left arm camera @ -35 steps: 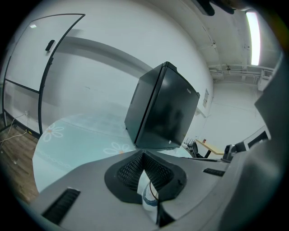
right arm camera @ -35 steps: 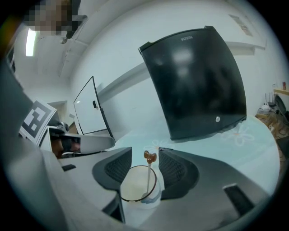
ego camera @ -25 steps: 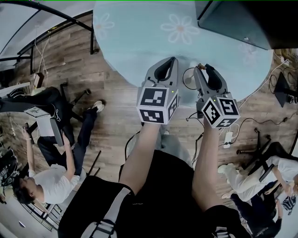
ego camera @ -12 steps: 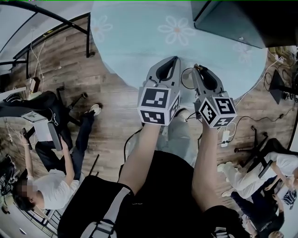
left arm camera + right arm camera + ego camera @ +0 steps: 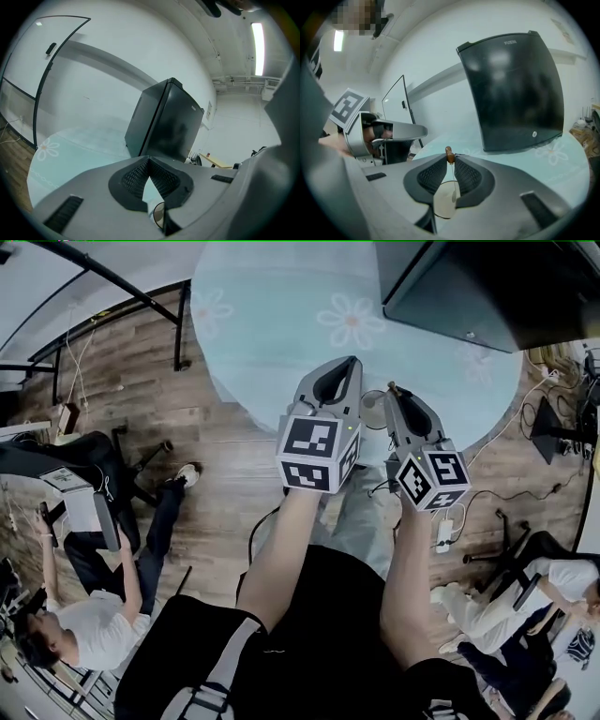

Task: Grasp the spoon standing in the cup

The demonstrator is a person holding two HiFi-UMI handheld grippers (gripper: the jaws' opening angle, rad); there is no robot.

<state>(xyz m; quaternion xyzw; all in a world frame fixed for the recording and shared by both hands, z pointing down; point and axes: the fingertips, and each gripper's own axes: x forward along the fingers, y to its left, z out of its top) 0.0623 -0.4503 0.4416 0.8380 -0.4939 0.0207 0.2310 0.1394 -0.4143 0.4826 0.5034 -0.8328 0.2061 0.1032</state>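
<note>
A clear cup point(image 5: 372, 405) stands near the front edge of the round pale-blue table point(image 5: 272, 324). A thin spoon point(image 5: 450, 174) with a brown knob on top stands in the cup point(image 5: 443, 206). My right gripper point(image 5: 450, 156) has just been closing and is shut on the spoon's knob, right above the cup. In the head view the right gripper point(image 5: 394, 390) is just right of the cup. My left gripper point(image 5: 349, 367) hovers left of the cup, shut and holding nothing. In the left gripper view the left gripper point(image 5: 149, 159) has the cup's rim point(image 5: 158, 216) below it.
A large black box-like cabinet point(image 5: 469, 287) stands at the table's far right, also in the left gripper view point(image 5: 164, 122) and the right gripper view point(image 5: 511, 89). People sit on chairs at the left point(image 5: 94, 606) and right point(image 5: 525, 596). Cables lie on the wooden floor point(image 5: 234, 456).
The right gripper's jaws have closed from wide apart onto the spoon's top. Both grippers have risen a little.
</note>
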